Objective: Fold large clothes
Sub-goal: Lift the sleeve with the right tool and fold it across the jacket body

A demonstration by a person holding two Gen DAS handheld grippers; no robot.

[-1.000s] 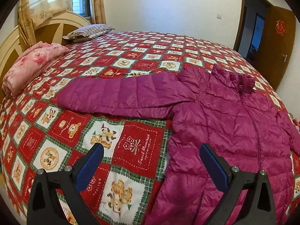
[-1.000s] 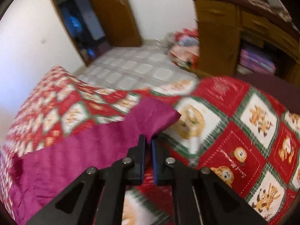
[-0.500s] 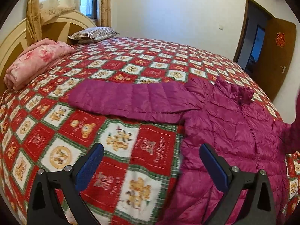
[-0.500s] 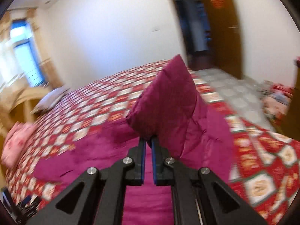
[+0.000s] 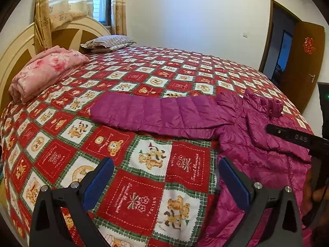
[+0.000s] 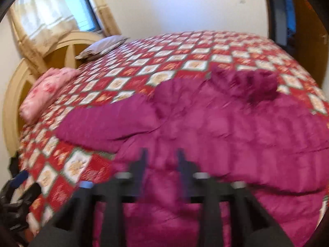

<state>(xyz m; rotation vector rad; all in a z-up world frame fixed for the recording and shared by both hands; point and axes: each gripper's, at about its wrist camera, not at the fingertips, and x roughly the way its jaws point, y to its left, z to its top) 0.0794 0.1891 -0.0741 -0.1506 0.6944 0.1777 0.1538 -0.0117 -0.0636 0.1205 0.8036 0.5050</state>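
A magenta puffer jacket (image 5: 257,144) lies flat on the bed, collar toward the far side. Its left sleeve (image 5: 156,113) stretches out to the left. Its right sleeve is folded across the chest (image 6: 236,144). My left gripper (image 5: 164,177) is open and empty, hovering above the quilt beside the jacket's left edge. My right gripper (image 6: 162,158) is over the jacket's front, its fingers a small gap apart with nothing between them; the view is blurred. The right gripper also shows in the left wrist view (image 5: 296,138).
The bed carries a red, white and green bear-patterned quilt (image 5: 144,189). A folded pink blanket (image 5: 45,70) and a striped pillow (image 5: 109,42) lie by the headboard. A doorway with a brown door (image 5: 298,61) is at the far right.
My right gripper carried the right sleeve up and over onto the jacket's chest, then let it go and opened. My left gripper stayed open and drifted a little left and back.
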